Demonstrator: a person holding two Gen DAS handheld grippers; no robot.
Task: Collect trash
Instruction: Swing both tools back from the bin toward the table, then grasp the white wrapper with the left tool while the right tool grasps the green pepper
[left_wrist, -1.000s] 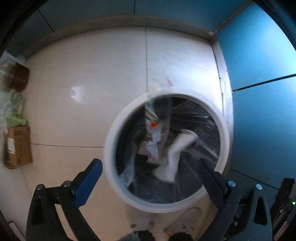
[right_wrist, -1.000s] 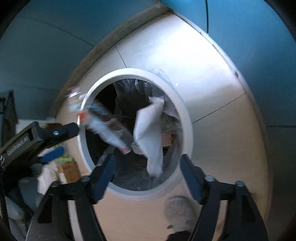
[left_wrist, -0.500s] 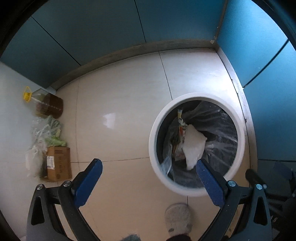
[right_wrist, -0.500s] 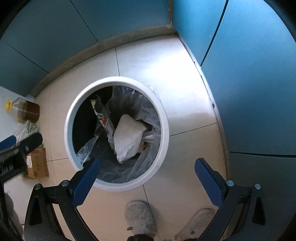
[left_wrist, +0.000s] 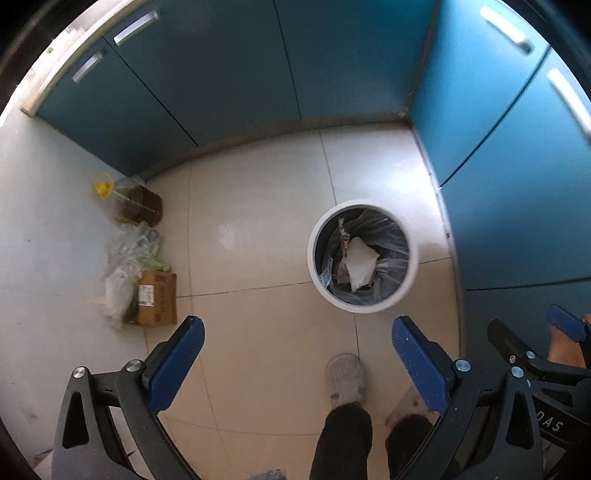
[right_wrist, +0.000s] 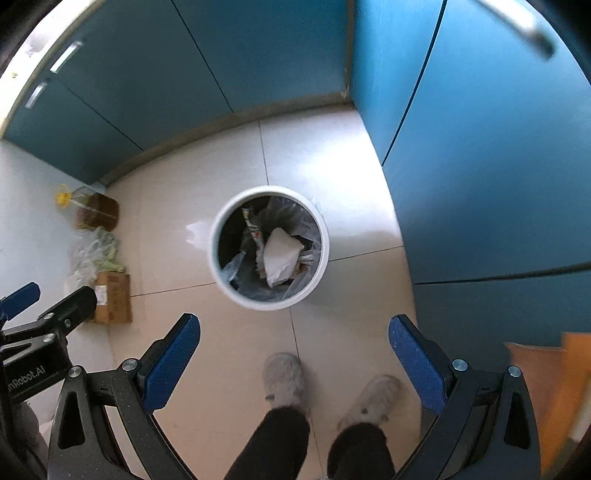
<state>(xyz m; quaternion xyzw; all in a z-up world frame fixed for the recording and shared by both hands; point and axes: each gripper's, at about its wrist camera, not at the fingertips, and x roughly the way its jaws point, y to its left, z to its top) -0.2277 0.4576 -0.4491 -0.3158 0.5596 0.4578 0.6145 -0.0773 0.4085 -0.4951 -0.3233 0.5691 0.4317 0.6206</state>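
A round white trash bin (left_wrist: 317, 273) (right_wrist: 213, 258) with a clear liner stands on the tile floor far below both grippers. Inside it lie a white crumpled paper (left_wrist: 360, 262) (right_wrist: 279, 256) and a printed wrapper (left_wrist: 342, 240) (right_wrist: 253, 230). My left gripper (left_wrist: 295, 345) is open and empty, high above the floor, with the bin ahead and slightly right. My right gripper (right_wrist: 293, 341) is open and empty, high above, with the bin straight ahead. Each gripper shows at the edge of the other's view.
Blue cabinets (left_wrist: 258, 62) (right_wrist: 498, 166) enclose the floor at the back and right. By the left wall sit a yellow-capped oil jug (left_wrist: 133, 201), plastic bags (left_wrist: 129, 258) and a cardboard box (left_wrist: 157, 302). The person's grey slippers (right_wrist: 284, 380) stand below the grippers.
Both grippers have risen well away from the bin, which now looks much smaller. The paper and the wrapper, falling a second ago, have settled inside the bin.
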